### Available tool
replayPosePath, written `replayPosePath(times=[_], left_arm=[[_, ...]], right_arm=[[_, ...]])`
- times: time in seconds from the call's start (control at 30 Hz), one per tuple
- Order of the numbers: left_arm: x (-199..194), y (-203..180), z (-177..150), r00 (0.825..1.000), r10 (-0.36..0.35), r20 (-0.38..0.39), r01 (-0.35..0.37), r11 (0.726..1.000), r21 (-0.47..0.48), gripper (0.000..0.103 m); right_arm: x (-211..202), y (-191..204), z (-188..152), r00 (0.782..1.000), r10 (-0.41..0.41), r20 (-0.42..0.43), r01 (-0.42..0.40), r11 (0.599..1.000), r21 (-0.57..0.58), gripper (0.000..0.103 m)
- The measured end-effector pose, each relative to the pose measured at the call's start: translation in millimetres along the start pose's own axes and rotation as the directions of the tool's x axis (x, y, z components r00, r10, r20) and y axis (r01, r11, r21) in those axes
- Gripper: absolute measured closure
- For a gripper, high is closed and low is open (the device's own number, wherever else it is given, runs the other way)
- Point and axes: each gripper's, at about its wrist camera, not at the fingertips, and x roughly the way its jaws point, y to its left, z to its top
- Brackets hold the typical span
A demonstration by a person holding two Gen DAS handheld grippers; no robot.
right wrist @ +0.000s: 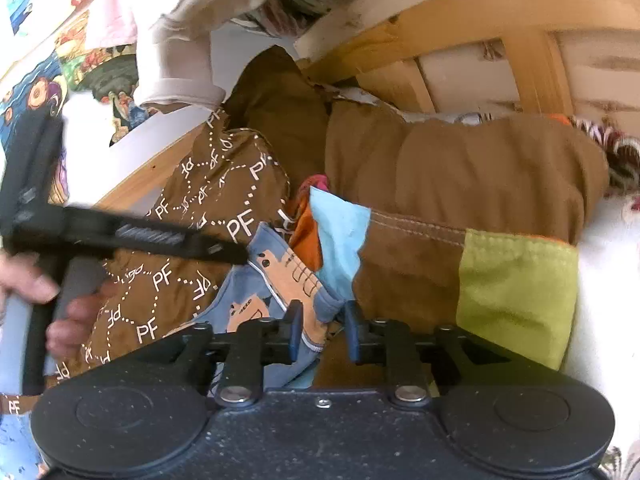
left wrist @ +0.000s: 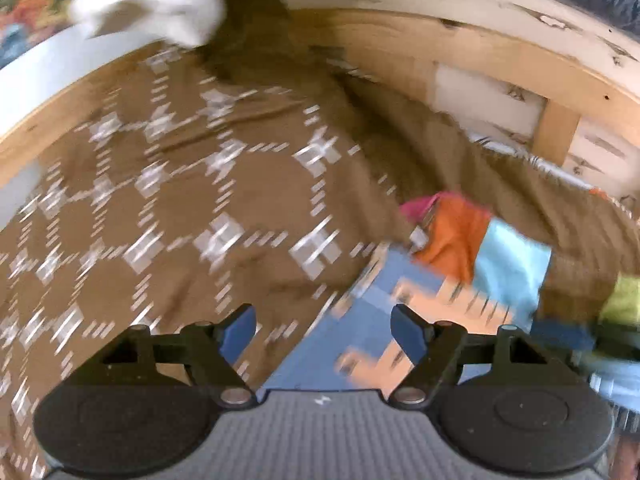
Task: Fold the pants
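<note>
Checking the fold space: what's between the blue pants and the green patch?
Right wrist view: a light-blue patch and brown quilt fabric lie between the pants and green patch.

Left gripper (left wrist: 323, 332) level, jaws spread wide, blue pads (left wrist: 239, 330) well apart, nothing between them. Left wrist view heavily motion-blurred. In right wrist view left gripper (right wrist: 236, 254) reaches in from left edge, black body angled rightward; left hand (right wrist: 52, 300) wrapped round its handle, fingers (right wrist: 30, 280) curled, blurred. Right gripper (right wrist: 322, 330) low in frame, jaws narrowed to small gap, blue pads (right wrist: 296, 330) upright, blue fabric edge (right wrist: 316, 320) caught between them. Right hand out of view.
</note>
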Motion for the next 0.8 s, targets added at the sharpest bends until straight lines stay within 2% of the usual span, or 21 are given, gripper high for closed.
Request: replayPosePath(times=[0.1,0.17,0.2,0.3,0.37,0.43,0.53,0.67,0.77,0.8], left_arm=[[-36.9,13.9,-42.4,0.998,0.047,0.031,-0.047,0.999,-0.017,0.023],[-63.2,22.9,-74.2,0.997,0.065,0.047,-0.062,0.997,-0.052,0.021],[-73.9,26.7,-91.0,0.996,0.069,0.050,-0.065,0.995,-0.076,0.021],[-101.9,36.2,-143.1,0.996,0.091,-0.008,-0.091,0.984,-0.151,0.016],[-115.2,38.2,-169.5,0.993,0.108,-0.039,-0.113,0.982,-0.151,0.012],[-125.1,38.1,-187.5,0.988,0.141,-0.070,-0.148,0.983,-0.112,0.009],[-132.1,34.2,-202.6,0.980,0.183,-0.077,-0.186,0.982,-0.038,0.008],[-125.7,26.8,-210.3,0.984,0.163,-0.070,-0.160,0.986,0.051,0.008],[-122.1,21.0,-218.9,0.990,0.122,-0.075,-0.113,0.987,0.116,0.018],[-119.9,20.0,-220.3,0.990,0.111,-0.083,-0.100,0.986,0.135,0.024]], right_arm=[[-4.3,8.0,0.2,1.000,-0.004,0.016,0.005,0.999,-0.054,0.058],[-6.1,13.5,0.2,1.000,-0.005,0.026,0.007,0.996,-0.091,0.046],[-6.7,16.1,0.6,1.000,-0.003,0.028,0.006,0.995,-0.104,0.042],[-8.3,22.3,2.0,1.000,0.016,0.015,-0.014,0.992,-0.126,0.023],[-7.3,26.1,2.1,0.999,0.037,-0.021,-0.040,0.990,-0.138,0.006],[-7.0,30.8,0.9,0.998,0.052,-0.044,-0.058,0.987,-0.148,0.001],[-1.4,38.4,-1.8,0.989,0.102,-0.105,-0.118,0.981,-0.157,0.001],[6.6,54.4,-10.5,0.965,0.163,-0.203,-0.206,0.956,-0.209,0.001],[8.8,63.5,-16.7,0.938,0.223,-0.266,-0.281,0.937,-0.206,0.007],[9.2,65.9,-18.2,0.928,0.243,-0.283,-0.304,0.932,-0.196,0.009]])
